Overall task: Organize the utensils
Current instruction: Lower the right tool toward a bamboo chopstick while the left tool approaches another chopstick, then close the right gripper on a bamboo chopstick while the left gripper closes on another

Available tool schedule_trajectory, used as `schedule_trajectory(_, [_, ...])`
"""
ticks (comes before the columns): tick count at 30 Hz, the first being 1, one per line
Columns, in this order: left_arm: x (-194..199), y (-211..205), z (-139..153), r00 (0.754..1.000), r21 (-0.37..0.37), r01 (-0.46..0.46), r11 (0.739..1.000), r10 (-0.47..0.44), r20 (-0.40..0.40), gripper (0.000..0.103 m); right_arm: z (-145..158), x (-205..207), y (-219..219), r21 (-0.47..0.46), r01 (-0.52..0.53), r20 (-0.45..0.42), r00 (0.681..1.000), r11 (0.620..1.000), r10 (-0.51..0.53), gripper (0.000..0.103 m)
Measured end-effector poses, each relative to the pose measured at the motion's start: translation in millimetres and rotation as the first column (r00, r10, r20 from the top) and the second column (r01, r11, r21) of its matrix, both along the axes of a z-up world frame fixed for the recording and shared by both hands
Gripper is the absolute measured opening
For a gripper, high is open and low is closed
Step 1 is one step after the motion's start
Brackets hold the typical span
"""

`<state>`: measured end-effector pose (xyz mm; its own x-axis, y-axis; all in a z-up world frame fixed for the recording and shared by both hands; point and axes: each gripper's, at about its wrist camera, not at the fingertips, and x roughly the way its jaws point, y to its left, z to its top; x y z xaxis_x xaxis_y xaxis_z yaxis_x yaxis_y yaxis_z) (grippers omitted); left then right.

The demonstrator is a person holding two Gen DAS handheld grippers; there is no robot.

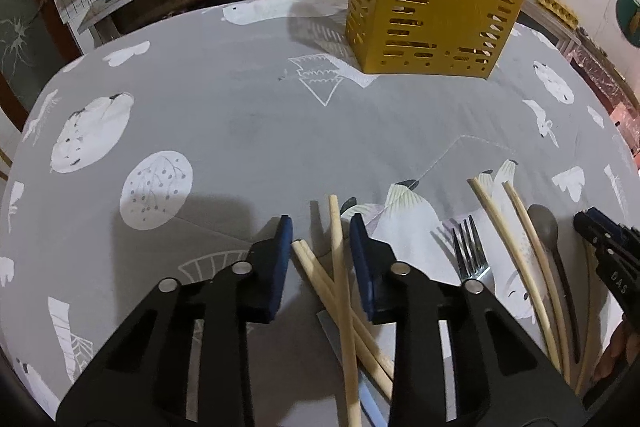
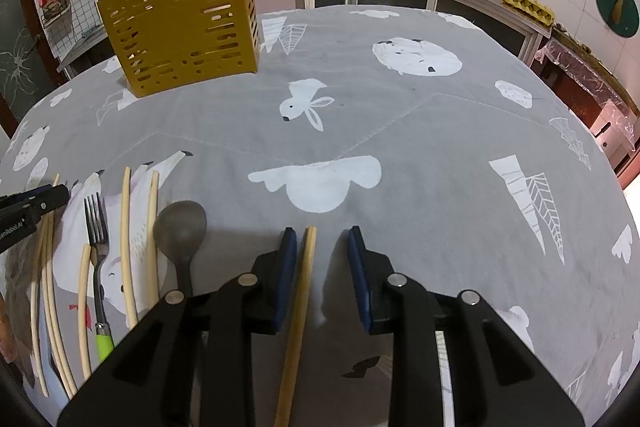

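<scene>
Hovering low over chopsticks (image 1: 340, 279), left tool (image 1: 322, 227) wide open, right tool (image 2: 322, 239) open astride one chopstick (image 2: 300, 299).

Both wrist cameras sit low over the bench (image 1: 248, 131), looking forward along their claws toward the kitchen wall; both views share the yellow caddy (image 1: 428, 7) and the fork (image 2: 98, 239).

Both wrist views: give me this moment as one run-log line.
left gripper: open over crossed chopsticks | right gripper: open around single chopstick | fork, spoon: on table | yellow utensil holder: upright
</scene>
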<state>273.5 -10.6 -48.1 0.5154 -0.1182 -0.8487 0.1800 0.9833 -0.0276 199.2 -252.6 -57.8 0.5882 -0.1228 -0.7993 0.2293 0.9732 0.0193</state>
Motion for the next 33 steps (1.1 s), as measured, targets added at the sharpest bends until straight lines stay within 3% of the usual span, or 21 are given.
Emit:
schedule_trajectory(3, [2,2,-1,1.0,-0.007,-0.005,1.0,0.005,-0.006,0.023,0,1,0,-0.003,-0.004,-0.001,1.0,1.0,0.004,0.026])
schedule_trajectory(11, [6,6,9,1.0,-0.028,0.0,1.0,0.001,0.008,0.008,1,5,1,0.012,-0.017,0.002,1.0,1.0,0.017,0.007])
schedule_trajectory(19, [-4,8,31,0.998,-0.059,0.007,0.998,-0.004,0.062,0.002,7,1,0,0.037,-0.032,0.031,0.999,0.999,0.031,0.007])
schedule_trajectory(25, [-7,11,31,0.998,-0.028,-0.018,0.999,0.02,0.067,0.002,13,1,2,0.046,-0.055,0.045,0.998,0.997,0.053,0.007])
schedule_trajectory(26, [-6,12,30,0.997,-0.025,-0.026,0.999,0.027,0.071,0.004,14,1,2,0.041,-0.054,0.047,0.998,0.998,0.052,0.007])
schedule_trajectory(28, [-7,12,29,0.996,-0.008,-0.037,0.999,0.037,0.081,0.019,12,0,4,0.032,-0.054,0.042,0.998,0.998,0.053,0.007])
schedule_trajectory(30, [-9,10,26,0.994,0.009,-0.037,0.999,0.036,0.101,0.049,9,-1,4,0.034,-0.059,0.034,0.998,0.998,0.058,0.007])
schedule_trajectory(33, [-10,6,21,0.994,0.038,-0.032,0.999,0.028,0.105,0.051,3,-1,3,0.04,-0.055,0.022,0.998,0.998,0.054,0.007])
